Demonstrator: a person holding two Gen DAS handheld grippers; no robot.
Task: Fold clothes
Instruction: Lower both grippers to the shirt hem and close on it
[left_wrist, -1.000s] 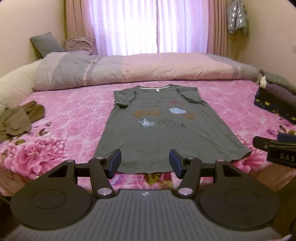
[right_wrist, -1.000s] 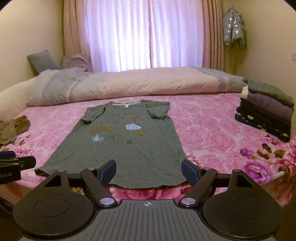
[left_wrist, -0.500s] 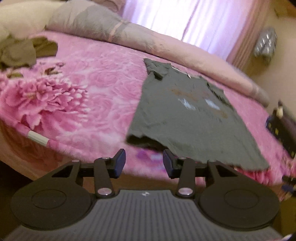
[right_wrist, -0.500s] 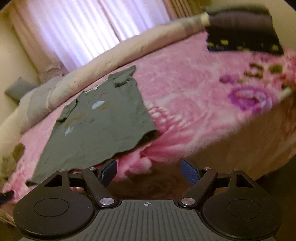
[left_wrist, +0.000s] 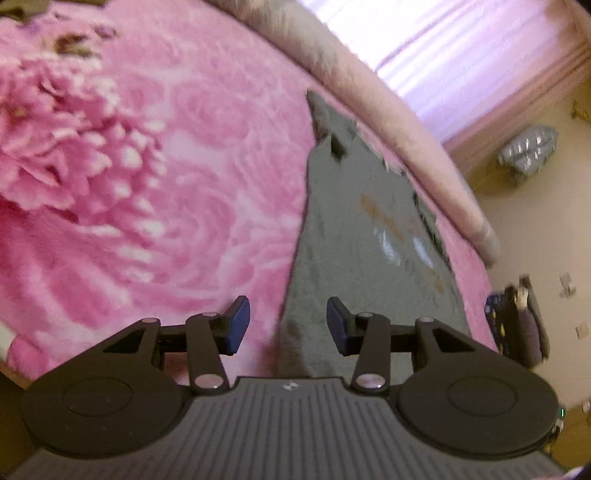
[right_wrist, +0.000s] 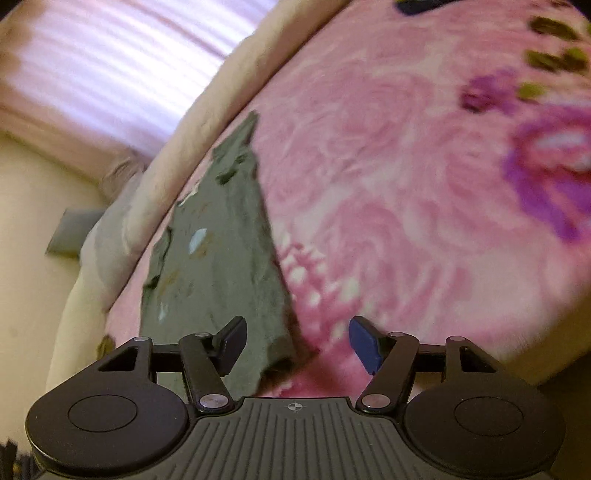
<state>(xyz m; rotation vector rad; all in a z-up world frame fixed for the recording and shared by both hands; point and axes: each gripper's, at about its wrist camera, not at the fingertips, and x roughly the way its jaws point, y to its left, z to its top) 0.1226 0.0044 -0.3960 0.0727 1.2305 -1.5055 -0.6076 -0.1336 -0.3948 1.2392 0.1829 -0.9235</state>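
Looking along the left wrist view: left gripper (left_wrist: 288, 325) has its jaws wide, nothing held, low over the near left hem corner of the grey t-shirt (left_wrist: 365, 236), which lies flat on the pink floral blanket (left_wrist: 147, 192). Right wrist view: right gripper (right_wrist: 297, 345) also spread wide, empty, straddling the shirt's (right_wrist: 218, 258) near right hem corner on the blanket (right_wrist: 406, 206). Both views blurred.

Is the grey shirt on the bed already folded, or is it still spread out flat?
Spread out flat. The grey shirt lies in one layer on the pink blanket, with both sleeves out and the printed front showing; no fold is visible.
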